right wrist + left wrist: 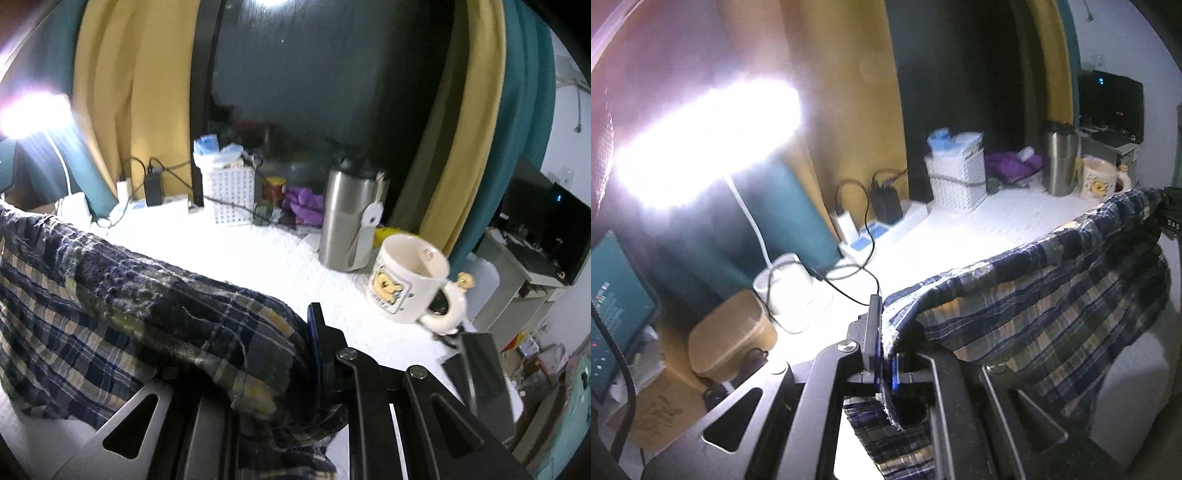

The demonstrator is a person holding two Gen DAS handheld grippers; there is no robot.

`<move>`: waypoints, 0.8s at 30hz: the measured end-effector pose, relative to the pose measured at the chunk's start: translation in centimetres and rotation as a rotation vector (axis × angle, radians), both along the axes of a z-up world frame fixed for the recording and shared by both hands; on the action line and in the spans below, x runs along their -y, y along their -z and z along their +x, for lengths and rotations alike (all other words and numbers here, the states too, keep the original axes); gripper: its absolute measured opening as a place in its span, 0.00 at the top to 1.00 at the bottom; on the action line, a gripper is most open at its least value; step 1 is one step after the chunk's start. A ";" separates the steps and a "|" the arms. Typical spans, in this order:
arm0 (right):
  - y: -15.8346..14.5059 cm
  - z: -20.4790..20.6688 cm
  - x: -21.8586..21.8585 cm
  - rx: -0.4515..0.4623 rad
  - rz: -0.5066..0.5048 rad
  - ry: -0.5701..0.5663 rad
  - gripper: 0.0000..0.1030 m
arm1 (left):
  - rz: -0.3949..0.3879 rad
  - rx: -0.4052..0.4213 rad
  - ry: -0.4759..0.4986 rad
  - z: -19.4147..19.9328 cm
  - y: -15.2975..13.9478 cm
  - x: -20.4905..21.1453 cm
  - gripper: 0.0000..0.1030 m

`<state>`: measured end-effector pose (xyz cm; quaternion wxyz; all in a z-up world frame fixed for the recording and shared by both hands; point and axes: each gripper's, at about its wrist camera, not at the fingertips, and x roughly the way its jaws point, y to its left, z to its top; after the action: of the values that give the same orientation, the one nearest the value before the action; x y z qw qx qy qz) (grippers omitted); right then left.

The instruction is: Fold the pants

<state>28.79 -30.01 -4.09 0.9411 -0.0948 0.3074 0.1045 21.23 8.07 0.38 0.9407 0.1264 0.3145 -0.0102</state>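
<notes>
A white textured table (979, 229) under a glaring desk lamp (701, 140) runs ahead of both tongs, with a mug (410, 278) and a steel flask (349, 218) just ahead and to the right of the right gripper (314, 354). The plaid pants (1034, 295) hang lifted between the tongs: the left gripper (886, 354) is clenched on one end of the top edge, the right clenched on the other, the cloth sagging below. This looks like the carry of a fold, and the next move probably calls for laying the held edge down evenly, short of the mug.
</notes>
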 end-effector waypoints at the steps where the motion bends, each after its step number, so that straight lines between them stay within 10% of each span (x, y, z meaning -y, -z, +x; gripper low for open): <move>1: 0.6 0.6 -0.3 -0.014 -0.002 0.001 0.85 | -0.003 -0.019 -0.003 0.8 0.7 -0.2 0.97; 24: 6.6 9.0 -2.5 -0.178 -0.039 0.021 0.85 | -0.108 -0.212 -0.048 10.0 8.8 -2.6 0.94</move>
<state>37.84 -27.52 -10.71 0.9090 -0.1005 0.3928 0.0968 31.21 10.69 -8.41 0.9077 0.0660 0.4140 -0.0178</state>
